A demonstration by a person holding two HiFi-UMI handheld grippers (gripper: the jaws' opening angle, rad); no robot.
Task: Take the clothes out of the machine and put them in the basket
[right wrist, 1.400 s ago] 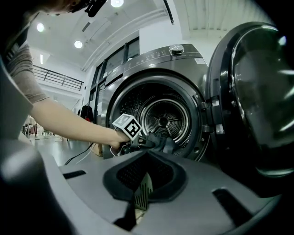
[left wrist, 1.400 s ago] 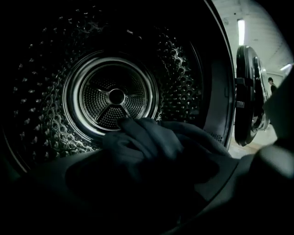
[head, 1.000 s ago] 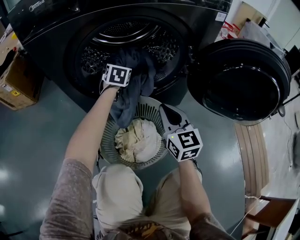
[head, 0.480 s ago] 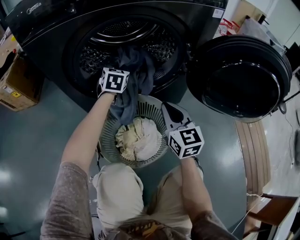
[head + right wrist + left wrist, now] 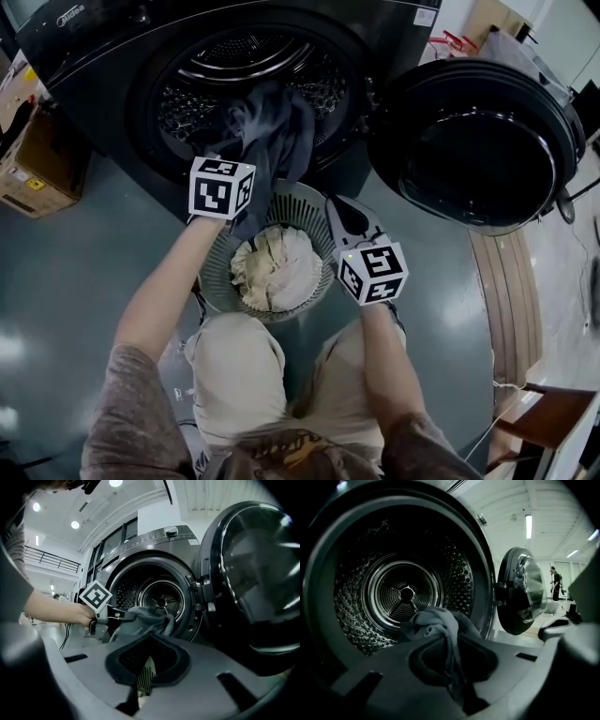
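A dark grey garment (image 5: 277, 139) hangs out of the machine's drum (image 5: 251, 58) over its lower rim. My left gripper (image 5: 238, 167) is shut on a fold of it; its jaws have just been closing, with the cloth (image 5: 440, 620) pinched between them. The right gripper view shows that grip from the side, on the garment (image 5: 151, 617). Below the opening stands the round slatted basket (image 5: 214, 274) with cream clothes (image 5: 277, 267) in it. My right gripper (image 5: 336, 204) hovers over the basket's right rim, shut and holding nothing; basket slats (image 5: 146, 674) show through its jaws.
The machine's round door (image 5: 480, 141) stands swung open to the right. A cardboard box (image 5: 30, 167) sits on the floor at the left, wooden furniture (image 5: 544, 422) at the lower right. My knees (image 5: 234, 375) are just behind the basket.
My left gripper has pulled back from the drum toward the basket, drawing the grey garment farther out. The right gripper has stayed in place.
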